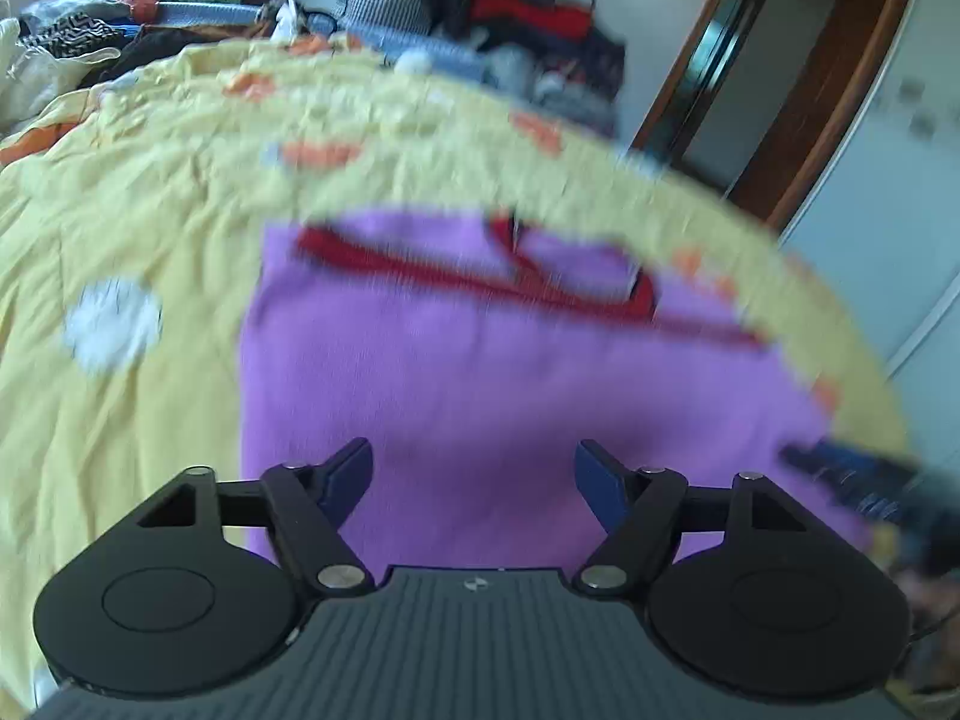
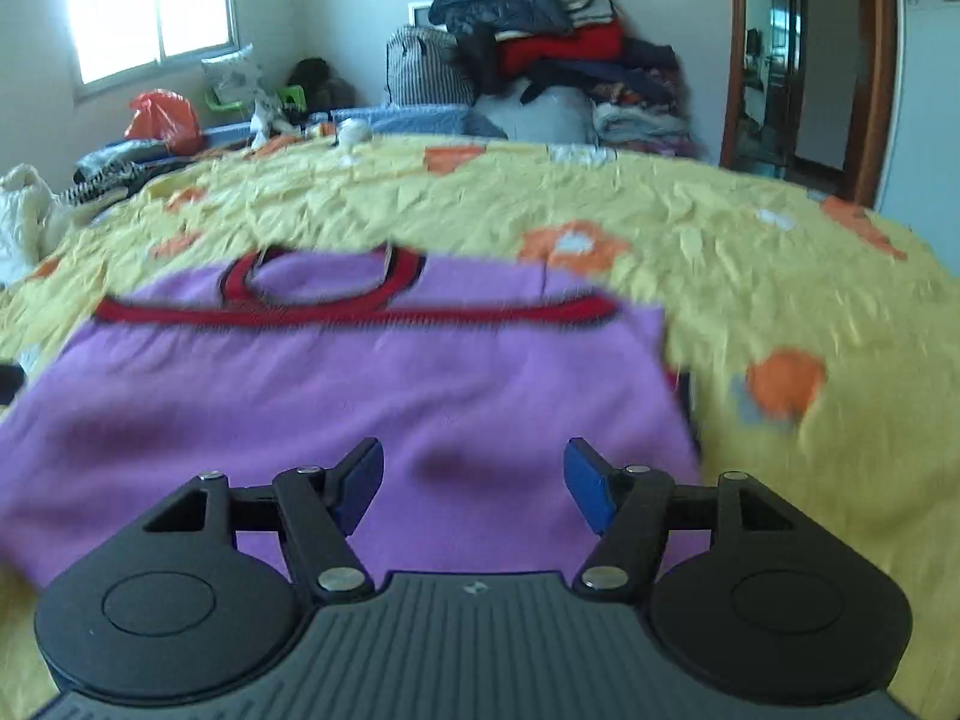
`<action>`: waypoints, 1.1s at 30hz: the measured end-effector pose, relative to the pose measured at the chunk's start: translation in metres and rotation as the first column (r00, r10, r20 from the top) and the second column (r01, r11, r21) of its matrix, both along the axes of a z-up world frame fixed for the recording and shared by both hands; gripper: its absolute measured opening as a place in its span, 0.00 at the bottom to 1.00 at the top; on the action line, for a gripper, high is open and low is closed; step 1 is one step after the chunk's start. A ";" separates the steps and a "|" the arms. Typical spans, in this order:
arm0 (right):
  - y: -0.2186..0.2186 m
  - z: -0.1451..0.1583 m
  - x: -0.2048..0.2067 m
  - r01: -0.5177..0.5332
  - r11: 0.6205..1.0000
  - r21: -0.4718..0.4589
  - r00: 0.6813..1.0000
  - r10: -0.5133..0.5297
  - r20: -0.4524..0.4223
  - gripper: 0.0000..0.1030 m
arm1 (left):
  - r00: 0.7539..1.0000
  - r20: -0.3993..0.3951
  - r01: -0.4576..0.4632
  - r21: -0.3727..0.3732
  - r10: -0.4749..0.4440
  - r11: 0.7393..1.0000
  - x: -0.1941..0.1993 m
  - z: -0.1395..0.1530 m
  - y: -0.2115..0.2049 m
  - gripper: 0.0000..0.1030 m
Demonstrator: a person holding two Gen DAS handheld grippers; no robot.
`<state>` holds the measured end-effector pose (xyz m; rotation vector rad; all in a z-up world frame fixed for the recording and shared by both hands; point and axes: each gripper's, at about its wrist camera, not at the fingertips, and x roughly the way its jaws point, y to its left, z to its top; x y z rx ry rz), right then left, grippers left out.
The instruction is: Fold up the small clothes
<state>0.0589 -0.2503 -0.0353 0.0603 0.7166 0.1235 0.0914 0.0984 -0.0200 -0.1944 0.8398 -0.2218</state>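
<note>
In the left wrist view, the purple sweater (image 1: 510, 372) lies flat on the yellow bedspread (image 1: 150, 192), its red collar (image 1: 528, 258) on the far side. The left gripper (image 1: 474, 468) is above the near part, its fingers wide apart and empty.

In the right wrist view, the same sweater (image 2: 360, 384) is under the right gripper (image 2: 474, 468), also spread open and holding nothing. The knit looks soft, light and limp; I would pinch it at an edge or corner.
</note>
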 end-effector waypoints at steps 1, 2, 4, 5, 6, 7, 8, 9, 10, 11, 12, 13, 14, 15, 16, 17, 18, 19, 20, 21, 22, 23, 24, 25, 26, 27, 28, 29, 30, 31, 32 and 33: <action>0.000 -0.006 -0.003 0.000 1.000 -0.008 1.000 0.000 -0.016 0.64 | 0.999 -0.031 -0.013 0.019 0.014 1.000 -0.001 -0.011 -0.001 0.66; 0.000 -0.013 -0.005 0.018 0.998 -0.052 1.000 -0.019 -0.019 0.64 | 0.999 -0.019 -0.029 0.017 0.029 0.999 -0.006 -0.019 0.002 0.64; -0.009 -0.018 -0.010 0.000 0.998 -0.056 1.000 0.001 0.011 0.64 | 1.000 0.018 -0.020 0.105 0.018 0.994 -0.017 -0.022 0.001 0.64; -0.014 -0.016 -0.009 0.011 1.000 -0.025 1.000 -0.011 0.004 0.64 | 1.000 0.027 -0.019 0.137 0.016 0.990 -0.023 -0.023 0.002 0.64; -0.016 -0.013 -0.009 0.020 0.999 -0.026 1.000 -0.020 -0.006 0.64 | 1.000 0.029 -0.014 0.137 0.010 0.990 -0.029 -0.023 0.003 0.64; -0.013 -0.010 -0.011 0.029 0.998 -0.051 1.000 -0.029 -0.010 0.64 | 1.000 0.026 -0.009 0.148 0.005 0.989 -0.034 -0.020 0.003 0.64; -0.011 -0.006 -0.016 0.027 0.997 -0.069 1.000 -0.027 -0.007 0.65 | 1.000 0.020 -0.010 0.174 0.006 0.985 -0.038 -0.016 0.001 0.64; -0.009 -0.002 -0.021 0.011 0.998 -0.068 1.000 -0.011 0.000 0.65 | 1.000 0.018 -0.022 0.181 0.019 0.983 -0.042 -0.012 0.002 0.64; -0.007 0.002 -0.028 -0.010 0.998 -0.055 1.000 0.010 0.010 0.65 | 0.999 0.026 -0.036 0.154 0.032 0.987 -0.048 -0.008 0.004 0.68; -0.006 0.004 -0.036 -0.024 0.999 -0.048 0.999 0.025 0.020 0.66 | 0.999 0.021 -0.036 0.110 0.034 0.993 -0.054 -0.006 0.006 0.71; -0.004 0.006 -0.042 -0.034 0.998 -0.051 0.999 0.035 0.024 0.68 | 1.000 -0.006 -0.025 0.092 0.026 0.995 -0.056 -0.008 0.006 0.73; -0.003 0.005 -0.048 -0.042 0.997 -0.057 0.999 0.043 0.019 0.69 | 0.999 -0.025 -0.029 0.107 0.032 0.994 -0.057 -0.012 0.005 0.72; -0.002 0.004 -0.052 -0.049 0.997 -0.063 0.999 0.050 0.015 0.69 | 0.999 -0.018 -0.034 0.131 0.036 0.991 -0.062 -0.016 0.004 0.71; -0.002 0.000 -0.055 -0.050 0.996 -0.078 0.999 0.051 0.011 0.69 | 1.000 -0.001 -0.025 0.166 0.025 0.986 -0.066 -0.019 0.002 0.72; -0.002 -0.006 -0.054 -0.020 0.992 -0.125 1.000 0.018 -0.015 0.69 | 1.000 -0.007 -0.019 0.215 0.022 0.976 -0.067 -0.022 0.000 0.74; -0.006 -0.015 -0.052 0.016 0.985 -0.170 0.999 -0.021 -0.027 0.69 | 0.999 -0.031 -0.033 0.236 0.041 0.971 -0.066 -0.026 0.004 0.78; -0.016 -0.018 -0.052 0.034 0.989 -0.142 0.999 -0.035 -0.006 0.80 | 0.999 -0.027 -0.039 0.207 0.046 0.978 -0.068 -0.028 0.011 0.81; -0.026 -0.020 -0.050 0.055 0.995 -0.086 0.998 -0.057 -0.020 0.84 | 0.999 -0.024 -0.026 0.219 0.032 0.975 -0.069 -0.028 0.016 0.81; -0.031 -0.017 -0.049 0.071 0.996 -0.055 0.997 -0.073 -0.024 0.84 | 0.999 -0.033 -0.015 0.231 0.023 0.973 -0.067 -0.026 0.018 0.81; -0.028 -0.014 -0.049 0.077 0.995 -0.068 0.997 -0.079 -0.026 0.84 | 0.999 -0.042 -0.014 0.207 0.023 0.978 -0.065 -0.024 0.024 0.79; -0.022 -0.012 -0.049 0.070 0.994 -0.087 0.997 -0.072 -0.023 0.85 | 0.998 -0.052 -0.011 0.164 0.020 0.986 -0.062 -0.021 0.031 0.77; -0.016 -0.008 -0.050 0.051 0.995 -0.088 0.998 -0.052 -0.017 0.85 | 0.998 -0.053 -0.008 0.129 0.015 0.992 -0.057 -0.017 0.037 0.76; -0.011 -0.004 -0.052 0.030 0.997 -0.077 1.000 -0.030 -0.005 0.85 | 0.999 -0.040 -0.004 0.109 0.009 0.994 -0.051 -0.013 0.041 0.75; -0.005 0.000 -0.055 0.016 0.998 -0.066 1.000 -0.015 0.011 0.85 | 1.000 -0.020 0.000 0.108 0.003 0.994 -0.044 -0.007 0.044 0.76; 0.003 0.003 -0.055 0.005 0.998 -0.063 1.000 -0.004 0.022 0.85 | 1.000 -0.005 0.000 0.121 0.000 0.993 -0.035 -0.003 0.044 0.77; 0.013 0.006 -0.055 -0.016 0.998 -0.056 1.000 0.017 0.025 0.85 | 1.000 -0.001 0.005 0.126 -0.005 0.992 -0.023 0.001 0.046 0.81; 0.025 0.008 -0.054 -0.053 0.997 -0.048 0.998 0.054 0.029 0.86 | 1.000 -0.002 0.022 0.103 -0.022 0.994 -0.008 0.004 0.047 0.81; 0.037 0.009 -0.053 -0.095 0.994 -0.044 0.995 0.097 0.038 0.86 | 1.000 0.003 0.027 0.069 -0.028 0.997 0.007 0.006 0.052 0.81; 0.050 0.010 -0.052 -0.129 0.990 -0.051 0.990 0.131 0.042 0.86 | 1.000 -0.003 0.022 0.054 -0.022 0.998 0.023 0.007 0.057 0.81; 0.064 0.010 -0.051 -0.162 0.985 -0.061 0.986 0.164 0.038 0.86 | 0.999 -0.023 0.031 0.054 -0.030 0.998 0.041 0.007 0.059 0.81; 0.079 0.011 -0.051 -0.206 0.976 -0.066 0.977 0.208 0.036 0.86 | 0.999 -0.037 0.038 0.058 -0.036 0.998 0.057 0.007 0.062 0.81; 0.093 0.012 -0.052 -0.251 0.966 -0.067 0.966 0.254 0.042 0.86 | 0.999 -0.036 0.037 0.056 -0.035 0.998 0.071 0.008 0.066 0.80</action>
